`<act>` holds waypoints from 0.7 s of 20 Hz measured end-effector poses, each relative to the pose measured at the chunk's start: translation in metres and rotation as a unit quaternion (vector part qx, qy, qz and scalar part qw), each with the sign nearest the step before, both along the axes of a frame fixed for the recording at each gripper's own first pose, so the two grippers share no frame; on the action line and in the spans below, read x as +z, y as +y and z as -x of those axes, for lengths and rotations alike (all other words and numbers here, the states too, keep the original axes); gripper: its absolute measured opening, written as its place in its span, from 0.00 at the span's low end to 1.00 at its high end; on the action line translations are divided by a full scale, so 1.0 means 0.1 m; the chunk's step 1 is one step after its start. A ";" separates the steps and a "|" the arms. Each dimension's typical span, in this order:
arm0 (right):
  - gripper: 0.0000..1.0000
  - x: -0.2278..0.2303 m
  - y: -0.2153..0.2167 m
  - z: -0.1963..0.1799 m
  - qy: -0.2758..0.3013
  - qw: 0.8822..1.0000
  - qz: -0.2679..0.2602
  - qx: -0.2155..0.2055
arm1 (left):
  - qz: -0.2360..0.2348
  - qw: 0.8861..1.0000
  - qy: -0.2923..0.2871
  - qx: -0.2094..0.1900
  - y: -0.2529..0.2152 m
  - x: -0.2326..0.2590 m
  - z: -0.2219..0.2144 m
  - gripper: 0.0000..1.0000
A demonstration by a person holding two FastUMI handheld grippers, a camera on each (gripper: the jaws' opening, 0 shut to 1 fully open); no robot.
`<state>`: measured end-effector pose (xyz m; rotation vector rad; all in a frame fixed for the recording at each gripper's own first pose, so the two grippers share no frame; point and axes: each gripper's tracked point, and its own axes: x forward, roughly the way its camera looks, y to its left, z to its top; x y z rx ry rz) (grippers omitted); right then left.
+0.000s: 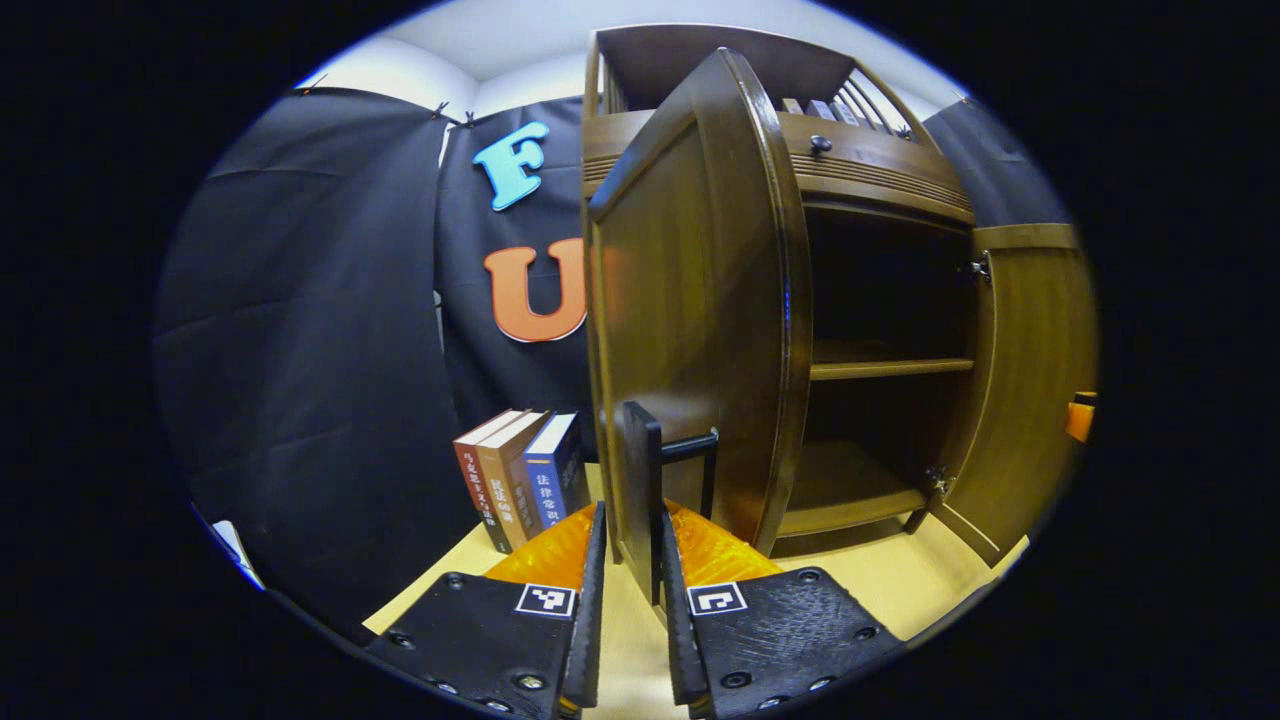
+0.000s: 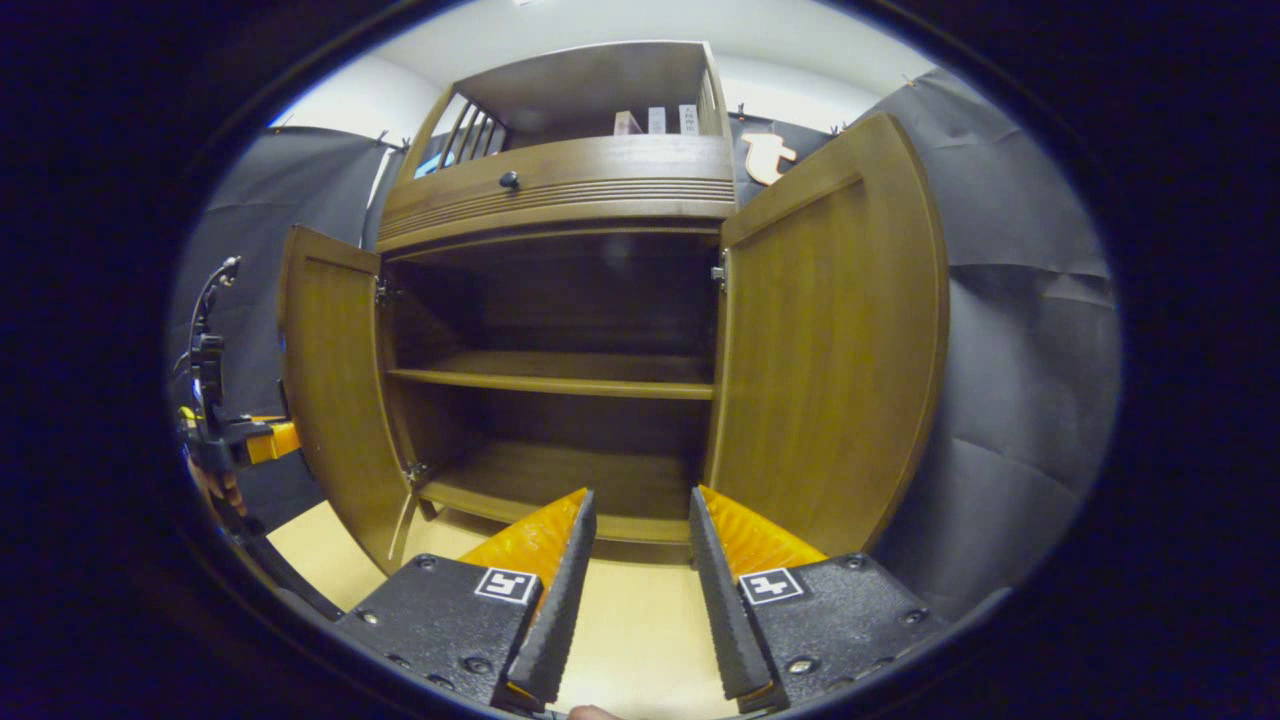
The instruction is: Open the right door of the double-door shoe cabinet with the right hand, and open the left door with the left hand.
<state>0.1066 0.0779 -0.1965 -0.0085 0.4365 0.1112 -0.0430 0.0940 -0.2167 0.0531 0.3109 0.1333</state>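
The brown wooden shoe cabinet (image 2: pixel 560 185) has both doors swung wide and bare shelves inside. In the left gripper view the left door (image 1: pixel 690 300) is seen nearly edge-on. Its black handle (image 1: pixel 641 470) stands between the fingers of my left gripper (image 1: pixel 632 520). The right finger touches the handle and a thin slit shows at the left finger, so the gripper is narrowly open. My right gripper (image 2: pixel 640 510) is open and holds nothing, a short way in front of the cabinet's bottom shelf. The right door (image 2: pixel 830 330) stands to its right and the left door (image 2: pixel 335 400) to its left.
Three books (image 1: pixel 520 480) stand upright on the light wooden table (image 2: pixel 620 620), left of the left door. A drawer with a black knob (image 2: pixel 509 180) sits above the doors, with books on the top shelf. My left gripper (image 2: pixel 235 440) and the hand holding it show beyond the left door.
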 end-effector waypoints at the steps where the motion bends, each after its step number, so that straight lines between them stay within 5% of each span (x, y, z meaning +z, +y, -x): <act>1: 0.58 -0.01 0.03 -0.01 0.002 1.000 0.001 0.003 | 0.000 1.000 -0.003 0.008 0.07 0.01 0.02 0.27; 5: 0.60 -0.01 0.13 -0.08 0.003 1.000 0.007 0.009 | 0.008 0.999 -0.010 0.029 0.40 0.04 0.12 0.24; 6: 0.60 -0.03 0.15 -0.09 0.004 1.000 0.008 0.010 | 0.018 0.999 -0.010 0.029 0.42 0.03 0.12 0.07; 7: 0.60 -0.03 0.18 -0.11 0.005 1.000 0.008 0.010 | 0.020 0.999 -0.009 0.027 0.46 0.03 0.13 0.22; 14: 0.65 -0.07 0.35 -0.14 0.008 1.000 0.014 0.021 | 0.014 0.999 -0.011 0.026 0.64 0.03 0.21 0.23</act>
